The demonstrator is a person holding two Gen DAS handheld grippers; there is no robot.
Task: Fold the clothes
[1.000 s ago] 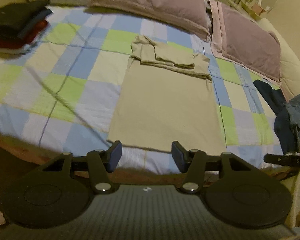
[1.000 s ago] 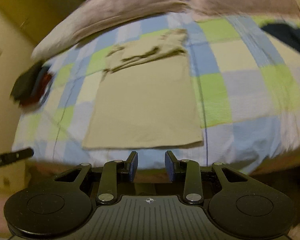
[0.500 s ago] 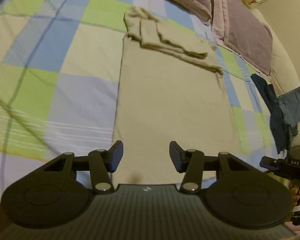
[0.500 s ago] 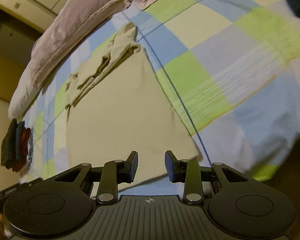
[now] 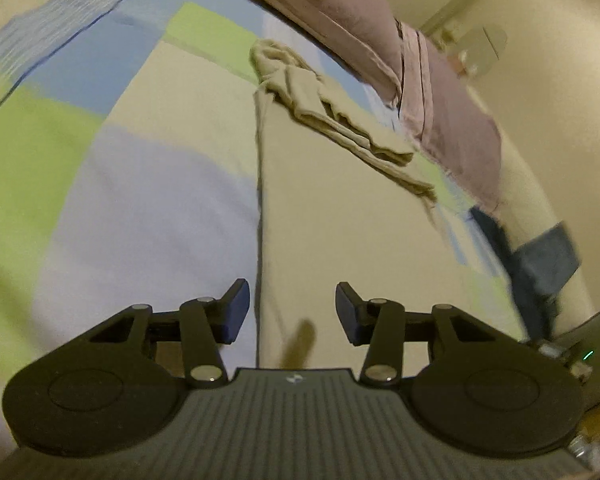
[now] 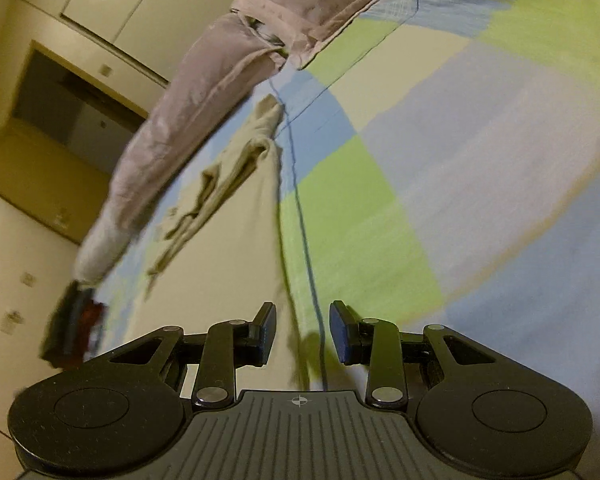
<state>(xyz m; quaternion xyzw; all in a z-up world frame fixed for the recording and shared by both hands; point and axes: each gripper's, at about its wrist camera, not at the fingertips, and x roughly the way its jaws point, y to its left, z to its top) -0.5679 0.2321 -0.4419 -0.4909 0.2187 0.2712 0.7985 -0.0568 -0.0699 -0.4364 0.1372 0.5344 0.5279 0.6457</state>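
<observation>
A plain beige garment (image 5: 340,208) lies on a bedspread (image 5: 148,200) checked in pale blue, lime green, cream and lilac, crossed by thin dark blue lines; the pillows (image 5: 340,12) are dusty mauve; clothes at the bed's edge (image 5: 540,264) are navy and slate blue; another pile (image 6: 74,334) is black and red; both grippers are black with dark blue pads (image 5: 236,312).

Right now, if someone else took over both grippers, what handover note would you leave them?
Left gripper: open, jaws just been closing, nothing between them, over the left edge of the beige shirt.
Right gripper: open, empty, over the shirt's right edge.
Shirt lies flat on the checked bedsheet, sleeves already folded in at the far end by the pillows.
Left: grip the near hem corners, fold up. Dark clothes wait at right.
</observation>
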